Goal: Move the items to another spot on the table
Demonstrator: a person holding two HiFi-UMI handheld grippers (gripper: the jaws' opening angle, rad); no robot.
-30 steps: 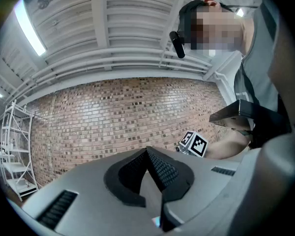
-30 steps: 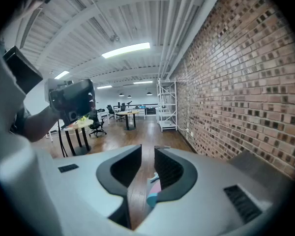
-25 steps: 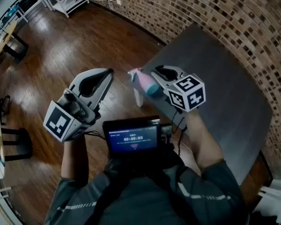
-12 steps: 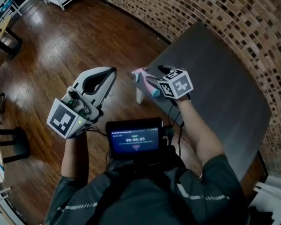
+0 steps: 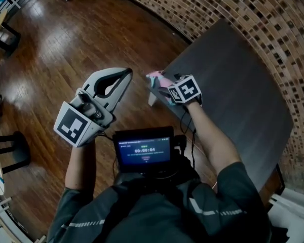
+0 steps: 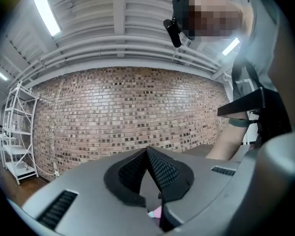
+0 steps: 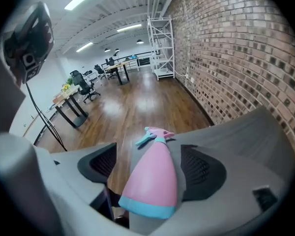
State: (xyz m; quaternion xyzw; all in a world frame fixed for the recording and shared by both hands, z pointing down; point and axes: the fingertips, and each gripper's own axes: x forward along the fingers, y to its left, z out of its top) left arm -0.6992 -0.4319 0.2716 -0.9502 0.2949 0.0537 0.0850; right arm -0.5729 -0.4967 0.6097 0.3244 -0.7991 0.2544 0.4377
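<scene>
A pink spray bottle [image 5: 156,79] with a teal base and trigger lies on its side at the near left corner of the dark grey table [image 5: 233,85]. Its nozzle points away towards the table's edge. My right gripper [image 5: 163,84] straddles it. In the right gripper view the bottle [image 7: 152,181] lies between the black pads [image 7: 101,163], and the right gripper [image 7: 151,165] has its jaws opening, with gaps beside the bottle. My left gripper [image 5: 127,74] hangs over the floor left of the table, empty. In its own view the left gripper [image 6: 147,154] is shut and faces the brick wall.
A small screen [image 5: 144,150] sits at the person's chest. The table's white leg [image 5: 152,99] stands under the corner. A brick wall [image 5: 253,14] runs behind the table. Wooden floor [image 5: 66,39] lies to the left, with desks and chairs [image 7: 83,87] and a white shelf [image 7: 161,43] farther off.
The right gripper came down to the table's corner with the bottle and its jaws spread off it. The left gripper drifted slightly up and to the right.
</scene>
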